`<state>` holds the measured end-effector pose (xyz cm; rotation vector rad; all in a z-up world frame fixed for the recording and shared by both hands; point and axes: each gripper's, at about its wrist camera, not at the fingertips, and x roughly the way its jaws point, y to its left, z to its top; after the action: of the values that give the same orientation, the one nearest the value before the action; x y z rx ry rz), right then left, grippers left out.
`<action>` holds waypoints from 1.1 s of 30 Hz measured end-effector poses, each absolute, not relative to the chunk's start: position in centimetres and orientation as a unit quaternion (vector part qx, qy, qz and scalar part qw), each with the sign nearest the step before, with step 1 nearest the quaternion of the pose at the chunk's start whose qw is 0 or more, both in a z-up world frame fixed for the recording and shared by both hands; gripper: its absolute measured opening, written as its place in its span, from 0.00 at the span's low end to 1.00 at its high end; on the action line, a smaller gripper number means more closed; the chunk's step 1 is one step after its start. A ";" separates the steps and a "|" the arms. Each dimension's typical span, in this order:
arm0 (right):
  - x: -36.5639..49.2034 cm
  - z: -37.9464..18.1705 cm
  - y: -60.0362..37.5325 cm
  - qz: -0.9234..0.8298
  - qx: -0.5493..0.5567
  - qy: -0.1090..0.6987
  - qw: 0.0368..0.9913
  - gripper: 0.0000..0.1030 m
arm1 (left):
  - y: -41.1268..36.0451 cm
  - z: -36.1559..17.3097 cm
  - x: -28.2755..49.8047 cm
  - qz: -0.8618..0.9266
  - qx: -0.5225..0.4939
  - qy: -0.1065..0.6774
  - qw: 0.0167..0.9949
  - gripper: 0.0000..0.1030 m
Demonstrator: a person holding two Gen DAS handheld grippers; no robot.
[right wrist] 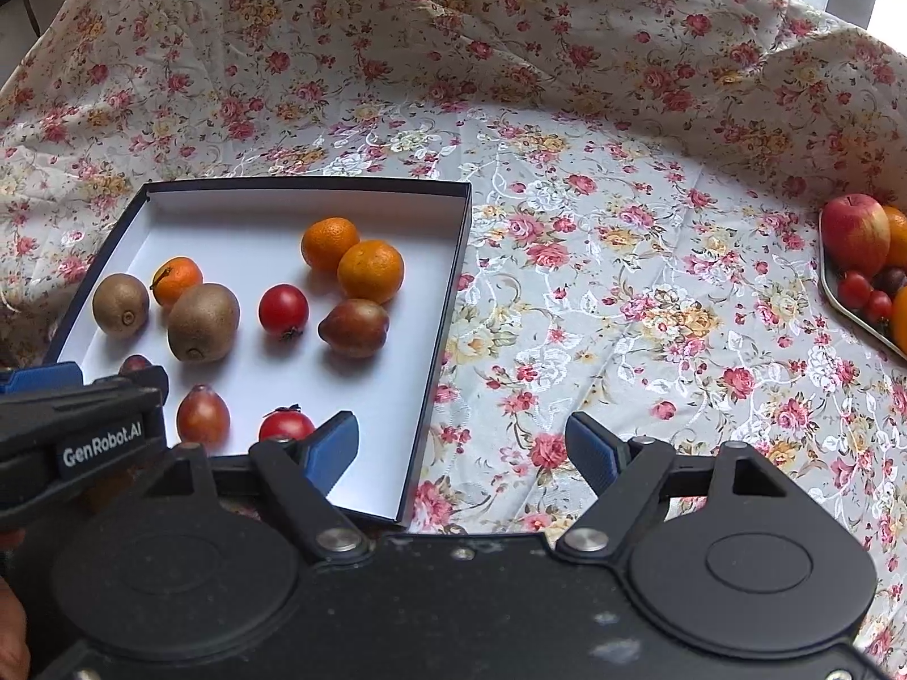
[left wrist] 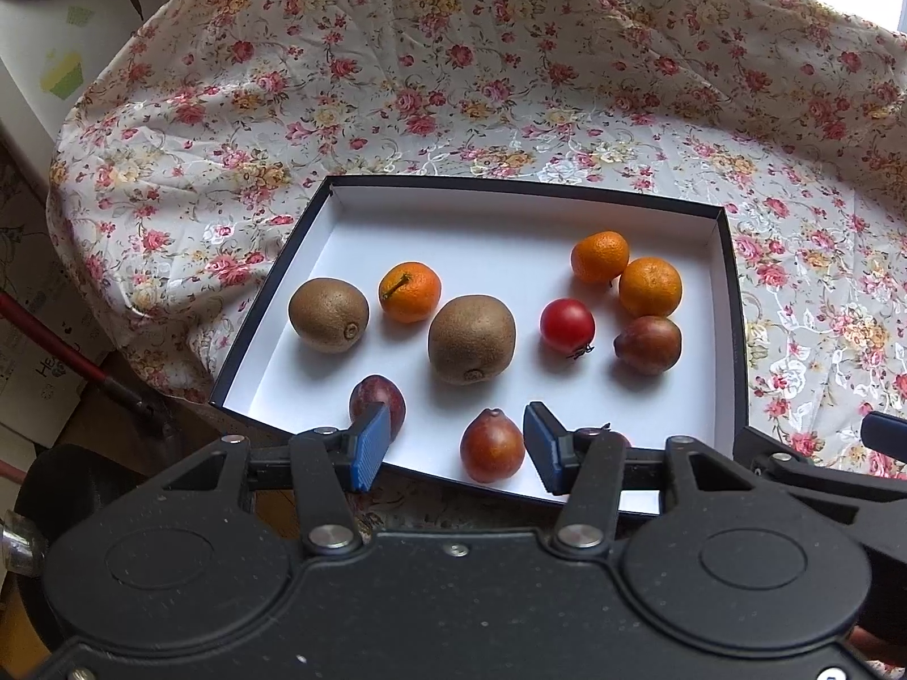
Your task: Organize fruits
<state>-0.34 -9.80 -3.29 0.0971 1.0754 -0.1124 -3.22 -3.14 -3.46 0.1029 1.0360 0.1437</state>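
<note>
A shallow dark-rimmed box point(left wrist: 731, 306) point(right wrist: 448, 306) with a white floor holds loose fruit: two kiwis point(left wrist: 471, 339) point(right wrist: 203, 322), three tangerines point(left wrist: 409, 291) point(right wrist: 371, 271), cherry tomatoes point(left wrist: 567, 324) point(right wrist: 283, 309) and several reddish-brown plums point(left wrist: 491, 445) point(right wrist: 354, 327). My left gripper point(left wrist: 456, 447) is open at the box's near edge, its blue pads point(left wrist: 371, 442) on either side of one plum without touching it. My right gripper point(right wrist: 462, 450) is open above the box's near right corner and the cloth, holding nothing. A tomato point(right wrist: 286, 425) lies just left of its left pad.
A floral cloth point(right wrist: 623, 283) covers the table and rises in folds at the back. A tray point(right wrist: 839, 297) at the far right carries an apple point(right wrist: 855, 231), small tomatoes and orange fruit. The left gripper's body point(right wrist: 79, 436) shows in the right wrist view. Cardboard boxes point(left wrist: 34, 340) stand left of the table.
</note>
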 end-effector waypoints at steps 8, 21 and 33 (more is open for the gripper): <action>-0.3 -3.0 -10.0 -0.057 0.056 0.510 0.857 0.83 | -3.4 -3.6 -3.4 0.068 0.058 0.495 0.864 0.57; -0.2 -3.3 -10.1 -0.064 0.065 0.517 0.851 0.83 | -3.4 -3.6 -3.3 0.060 0.051 0.497 0.864 0.57; -0.1 -3.5 -10.3 -0.067 0.073 0.524 0.846 0.83 | -3.4 -3.8 -3.2 0.050 0.042 0.507 0.859 0.57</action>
<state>-0.10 -10.28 -3.50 0.1542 1.1043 -0.1403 -3.23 -3.42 -3.84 0.0891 1.0646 0.1049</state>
